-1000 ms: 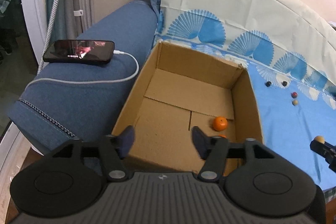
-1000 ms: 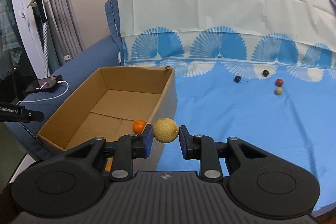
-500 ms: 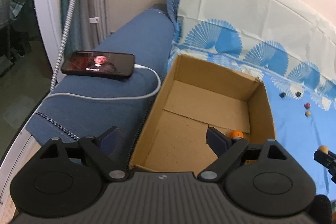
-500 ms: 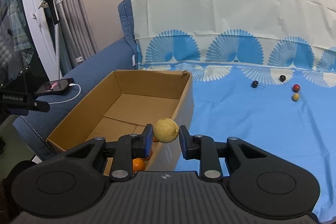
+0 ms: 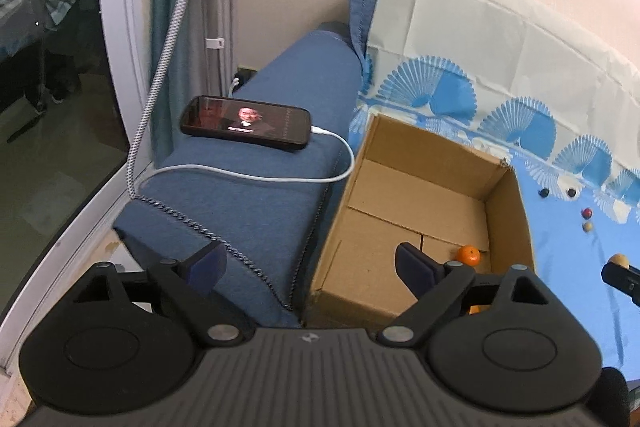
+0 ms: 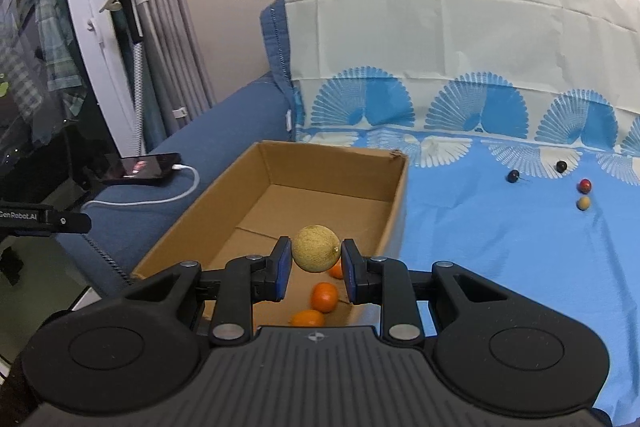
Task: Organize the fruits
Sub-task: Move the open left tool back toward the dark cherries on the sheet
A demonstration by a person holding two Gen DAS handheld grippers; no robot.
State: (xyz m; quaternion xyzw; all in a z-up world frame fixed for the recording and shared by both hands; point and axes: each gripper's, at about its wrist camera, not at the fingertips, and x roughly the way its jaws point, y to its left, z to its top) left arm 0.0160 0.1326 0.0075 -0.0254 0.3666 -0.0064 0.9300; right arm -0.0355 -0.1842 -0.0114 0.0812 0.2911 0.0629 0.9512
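My right gripper (image 6: 315,259) is shut on a small tan melon (image 6: 315,248) and holds it above the near end of an open cardboard box (image 6: 394,203). Three oranges (image 6: 324,297) lie on the box floor under it. My left gripper (image 5: 308,261) is open and empty, straddling the box's near left corner and the sofa arm. The box (image 5: 510,211) and one orange (image 5: 468,255) show in the left wrist view. Several small fruits lie on the blue sheet: two dark ones (image 6: 512,176), a red one (image 6: 585,185), a yellow one (image 6: 583,203).
A phone (image 5: 246,122) with a white charging cable (image 5: 256,175) lies on the blue sofa arm (image 5: 256,211) left of the box. A braided cord (image 5: 160,67) hangs by the curtain. The sofa back carries a fan-patterned sheet (image 6: 460,75).
My right gripper has carried the melon left, from beside the box's right wall to over its inside. My left gripper has opened wider and drawn back to the left, off the box.
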